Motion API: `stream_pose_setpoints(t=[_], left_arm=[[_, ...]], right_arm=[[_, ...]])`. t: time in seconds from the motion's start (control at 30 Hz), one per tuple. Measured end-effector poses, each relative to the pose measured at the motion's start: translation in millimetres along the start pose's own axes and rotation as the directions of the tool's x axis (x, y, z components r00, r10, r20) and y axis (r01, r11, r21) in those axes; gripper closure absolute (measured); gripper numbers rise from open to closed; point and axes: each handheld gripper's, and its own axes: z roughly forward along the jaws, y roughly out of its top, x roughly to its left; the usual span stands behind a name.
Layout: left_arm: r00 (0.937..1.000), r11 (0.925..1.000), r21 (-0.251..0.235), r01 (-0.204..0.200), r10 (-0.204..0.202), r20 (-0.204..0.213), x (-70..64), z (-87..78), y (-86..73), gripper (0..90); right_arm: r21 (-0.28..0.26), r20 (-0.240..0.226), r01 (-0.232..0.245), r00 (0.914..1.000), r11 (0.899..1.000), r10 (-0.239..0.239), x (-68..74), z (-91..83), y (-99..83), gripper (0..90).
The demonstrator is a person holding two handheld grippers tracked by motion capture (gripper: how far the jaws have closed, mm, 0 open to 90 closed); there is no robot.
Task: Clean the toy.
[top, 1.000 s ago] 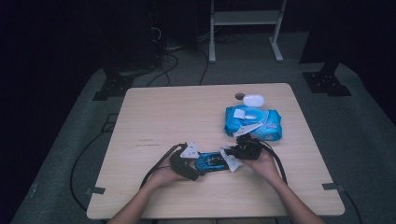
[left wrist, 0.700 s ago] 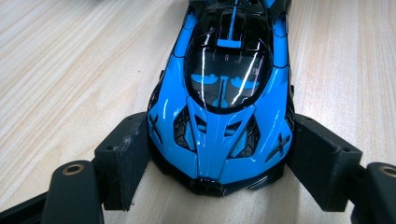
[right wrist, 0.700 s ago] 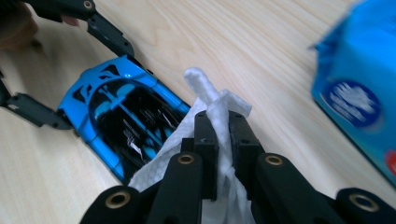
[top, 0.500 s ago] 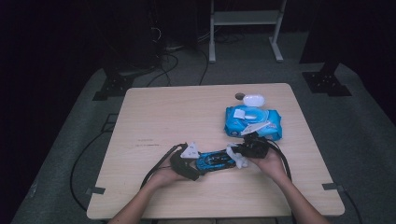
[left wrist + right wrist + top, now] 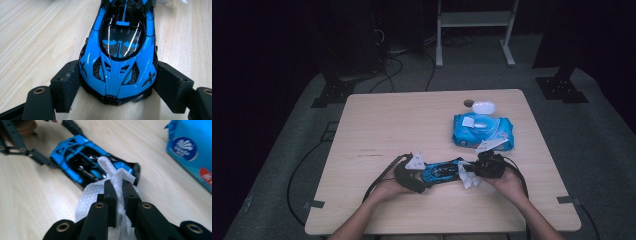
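From the left, my left gripper [image 5: 412, 172] had its jaws closed in on the nose of the blue toy car [image 5: 439, 171], one pad against each front flank, pinning it on the table [image 5: 377, 125] near the front edge. The car's long axis ran left to right between my two hands, nose toward the left gripper, tail toward the right. At that tail my right gripper [image 5: 474, 172] had its jaws pinched nearly together on a white wet wipe [image 5: 117, 176], whose twisted tip lay against the car's rear deck. I judged the wiping stroke had to travel along that axis, leftward from the tail. Beyond sat the blue wipes pack [image 5: 484, 131] and a small white dish [image 5: 483, 106]
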Motion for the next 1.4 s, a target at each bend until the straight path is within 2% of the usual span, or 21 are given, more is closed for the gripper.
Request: stream_pose_setpoints(t=[0.07, 0.17, 0.2, 0.3, 0.37, 0.47, 0.53, 0.63, 0.7, 0.73, 0.77, 0.87, 0.9, 0.97, 1.03, 1.07, 1.17, 1.2, 1.23, 1.27, 1.4], left_arm=[[1.0, 1.0, 0.0, 0.0, 0.0, -0.002, -0.2, 0.0, 0.1, 24.7], [1.0, 1.0, -0.004, 0.007, -0.007, -0.002, -0.3, 0.2, -0.2, 24.7], [1.0, 0.9999, -0.005, 0.009, -0.009, -0.001, -0.5, 0.3, -0.2, 24.7], [1.0, 1.0, -0.005, 0.006, -0.006, 0.0, -0.1, 0.3, -0.3, 24.7], [1.0, 0.9999, -0.008, 0.007, -0.007, -0.001, 0.0, 0.2, -0.8, 24.8], [1.0, 1.0, -0.008, 0.003, -0.003, 0.0, 0.6, 0.0, -1.1, 24.9], [1.0, 1.0, -0.007, 0.001, -0.001, -0.001, 0.4, 0.0, -0.9, 25.0], [1.0, 1.0, -0.009, 0.001, -0.001, 0.0, 0.5, 0.1, -1.1, 24.9], [1.0, 1.0, -0.009, 0.001, -0.001, 0.0, 0.6, 0.1, -1.1, 24.9], [1.0, 1.0, -0.008, 0.0, 0.0, 0.0, 0.5, 0.1, -0.9, 24.9], [1.0, 1.0, -0.008, 0.0, 0.0, 0.0, 0.5, 0.1, -0.9, 25.0], [1.0, 1.0, -0.009, -0.001, 0.001, 0.001, 0.9, 0.0, -1.2, 24.9], [1.0, 1.0, -0.009, -0.001, 0.001, 0.001, 0.9, 0.0, -1.2, 24.9], [1.0, 0.9999, -0.009, -0.006, 0.006, 0.0, 1.3, -0.1, -1.4, 24.9], [1.0, 0.9999, -0.012, -0.008, 0.008, -0.002, 1.3, -0.2, -1.7, 24.9], [1.0, 0.9999, -0.015, -0.002, 0.002, 0.002, 1.3, 0.0, -2.1, 24.9], [1.0, 0.9999, -0.015, -0.002, 0.002, 0.002, 1.5, 0.1, -2.1, 24.9], [1.0, 0.9999, -0.014, -0.001, 0.001, 0.002, 1.5, 0.1, -2.0, 24.8], [1.0, 0.9999, -0.014, -0.001, 0.001, 0.002, 1.5, 0.1, -2.0, 24.8], [1.0, 0.9999, -0.014, 0.0, 0.0, 0.001, 1.6, 0.1, -2.0, 24.8], [1.0, 0.9999, -0.014, 0.002, -0.002, 0.0, 1.9, 0.1, -2.2, 24.7]], right_arm=[[0.0, -0.025, 0.0, 0.9997, 1.0, 0.0, 2.9, -1.9, -1.4, 83.5], [0.007, -0.03, 0.01, 0.9995, 1.0, -0.009, 3.9, -2.5, -0.4, 83.4], [0.02, -0.004, 0.035, 0.9994, 0.999, -0.035, 4.5, -0.4, 6.4, 83.4], [0.013, 0.013, 0.04, 0.9991, 0.999, -0.04, 3.1, 4.0, 15.0, 83.4], [-0.003, 0.023, 0.028, 0.9994, 1.0, -0.028, -2.6, 15.7, 25.1, 83.1], [-0.007, 0.054, 0.026, 0.9982, 1.0, -0.025, -4.9, 22.3, 26.4, 83.1], [0.012, 0.039, 0.027, 0.9989, 1.0, -0.028, -7.6, 24.8, 22.7, 83.2], [0.009, 0.047, 0.022, 0.9987, 1.0, -0.022, -6.6, 17.3, 21.5, 83.1], [-0.014, 0.06, 0.017, 0.9981, 1.0, -0.016, -10.0, 8.4, 20.4, 82.7], [0.014, 0.063, 0.009, 0.998, 1.0, -0.01, -15.9, 6.0, 18.9, 81.5], [0.014, 0.063, 0.009, 0.998, 1.0, -0.01, -15.9, 6.0, 18.9, 81.5], [0.043, 0.007, -0.071, 0.9975, 0.997, 0.071, -25.9, 9.6, 15.4, 71.5], [0.043, 0.007, -0.071, 0.9975, 0.997, 0.071, -25.9, 9.6, 15.4, 71.5], [0.052, -0.008, -0.115, 0.9933, 0.992, 0.115, -32.8, 11.8, 15.7, 60.7], [0.061, -0.012, -0.131, 0.9912, 0.989, 0.132, -35.4, 12.3, 16.1, 60.4], [0.081, -0.046, -0.152, 0.9866, 0.985, 0.156, -40.4, 14.0, 18.0, 60.3], [0.098, -0.073, -0.162, 0.9829, 0.982, 0.169, -42.8, 16.3, 20.1, 61.1], [0.117, -0.119, -0.205, 0.9687, 0.972, 0.218, -46.8, 20.4, 21.0, 61.0], [0.117, -0.119, -0.205, 0.9687, 0.972, 0.218, -46.8, 20.4, 21.0, 61.0], [0.126, -0.15, -0.23, 0.9572, 0.965, 0.248, -51.0, 23.1, 21.1, 62.0], [0.125, -0.165, -0.235, 0.9533, 0.964, 0.253, -49.5, 23.2, 20.7, 68.0]])
